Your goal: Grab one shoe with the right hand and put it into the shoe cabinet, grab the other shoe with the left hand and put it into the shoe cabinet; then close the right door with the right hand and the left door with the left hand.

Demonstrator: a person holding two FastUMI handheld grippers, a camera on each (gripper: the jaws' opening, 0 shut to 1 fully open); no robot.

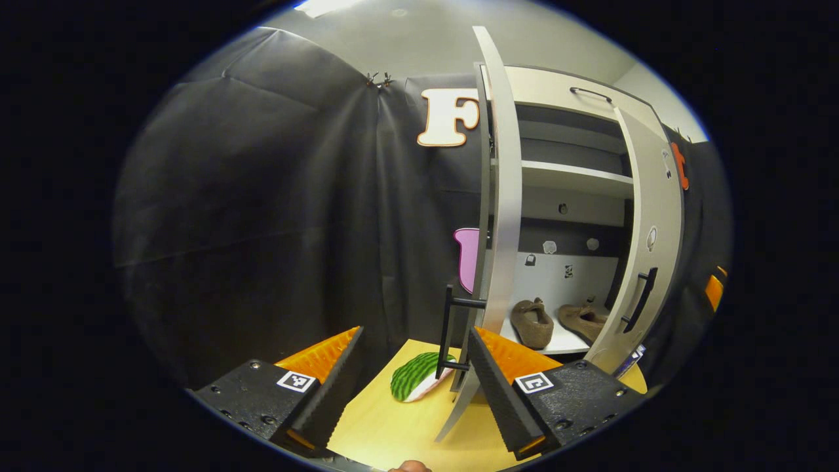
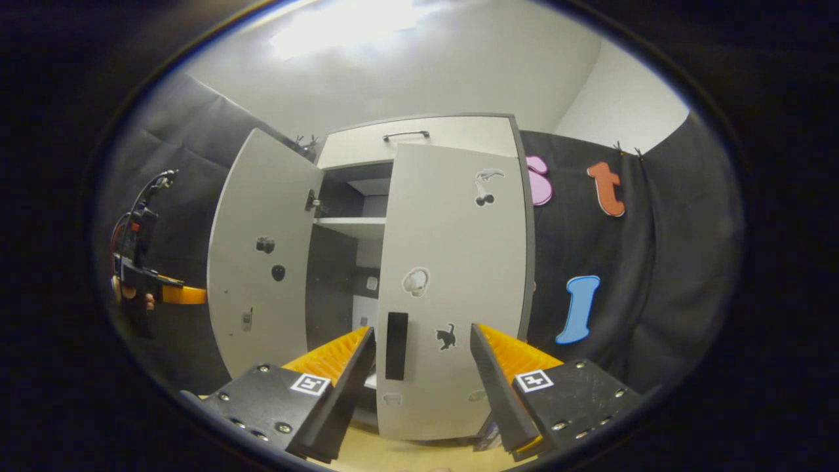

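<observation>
The left gripper (image 1: 414, 387) is held low over the wooden table (image 1: 393, 432), with its two fingers wide apart and nothing between them. Right in front of it, by its right finger, stands the left door (image 1: 501, 216) of the shoe cabinet (image 1: 577, 177), seen edge on and swung open. The door's black handle (image 1: 452, 331) sits just ahead, between the fingers. A green striped thing like a melon slice (image 1: 416, 375) lies on the table between the fingers too, near the bottom of that door. Past the door, to the right, both brown shoes (image 1: 532, 323) (image 1: 583, 320) sit side by side on the bottom shelf inside the cabinet. The right door (image 1: 645, 262) is farther right. The right gripper (image 2: 423, 387) faces the front of the right door (image 2: 452, 288), fingers apart and empty. That door looks almost shut, and its dark handle (image 2: 396, 345) is just ahead, close to the left finger. Far off to its left, past the open left door (image 2: 262, 262), a hand (image 2: 134, 295) holds the other gripper
</observation>
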